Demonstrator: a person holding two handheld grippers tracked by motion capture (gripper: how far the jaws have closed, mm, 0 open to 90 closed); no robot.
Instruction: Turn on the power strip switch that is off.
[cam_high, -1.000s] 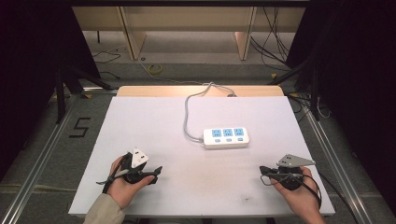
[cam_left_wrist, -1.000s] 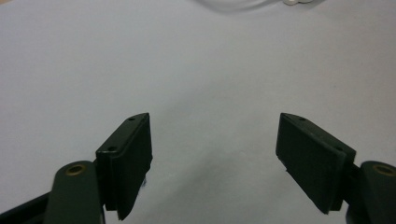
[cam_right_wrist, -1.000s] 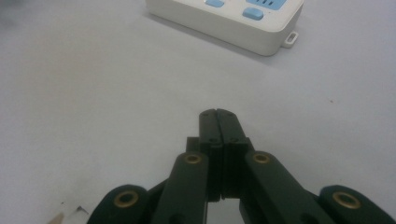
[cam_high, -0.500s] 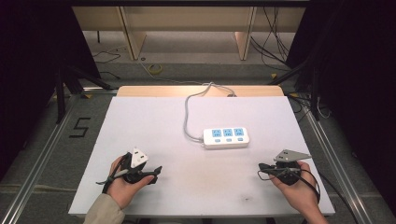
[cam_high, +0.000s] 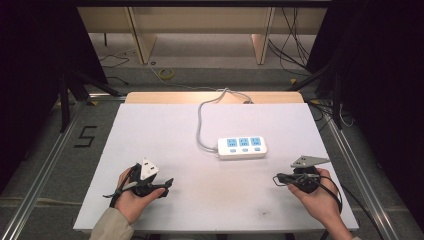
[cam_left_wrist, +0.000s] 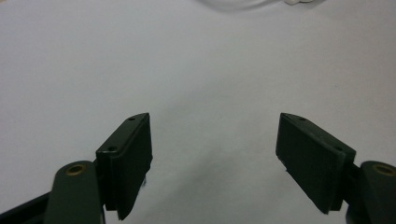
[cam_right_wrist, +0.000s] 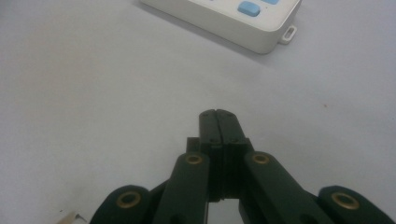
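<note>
A white power strip (cam_high: 242, 147) with three blue-faced sockets lies right of centre on the white table (cam_high: 165, 135). Its grey cable (cam_high: 202, 120) runs off the far edge. My left gripper (cam_high: 167, 182), held in a hand near the front left, points right; in the left gripper view its jaws (cam_left_wrist: 215, 121) stand wide apart over bare tabletop. My right gripper (cam_high: 276, 178), held near the front right, points left. Its jaws (cam_right_wrist: 218, 113) are pressed together with nothing between them, and the power strip (cam_right_wrist: 233, 21) lies a short way beyond them.
Metal rails (cam_high: 45, 175) run along both sides of the table. A "5" mark (cam_high: 86, 136) is on the floor at the left. Wooden furniture legs (cam_high: 140, 35) and loose cables (cam_high: 165, 74) lie beyond the far edge.
The right hand and its gripper have drifted slightly away from the front edge and a little to the left. The left hand has kept still.
</note>
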